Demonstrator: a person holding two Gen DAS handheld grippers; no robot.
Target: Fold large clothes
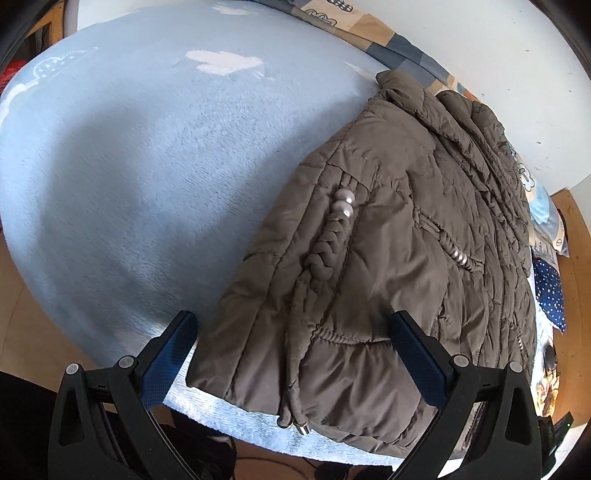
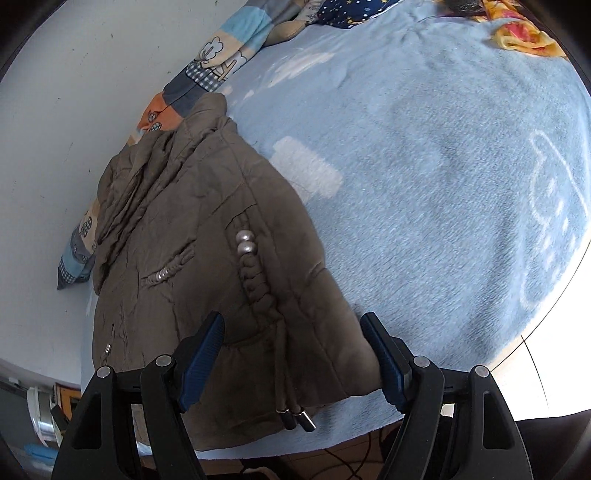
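Observation:
A brown quilted jacket (image 1: 388, 229) (image 2: 192, 221) lies flat on a light blue blanket (image 1: 147, 166) (image 2: 424, 166), its collar toward the wall and its hem at the bed's near edge. Braided trim with pearl beads (image 1: 345, 203) (image 2: 245, 242) runs down its front, and a drawcord with metal tips (image 1: 295, 424) (image 2: 299, 417) hangs at the hem. My left gripper (image 1: 293, 328) stands wide open above the hem's left part. My right gripper (image 2: 291, 325) is also open, straddling the hem's right corner. Neither one's pads press on the fabric.
A patchwork quilt (image 1: 388, 37) (image 2: 218, 62) lies bunched along the white wall behind the jacket. A dark blue starred cloth (image 1: 550, 291) (image 2: 347, 11) and a yellow-red cloth (image 2: 524, 37) sit at the bed's far end. Wooden floor (image 1: 14, 332) shows beyond the bed's edge.

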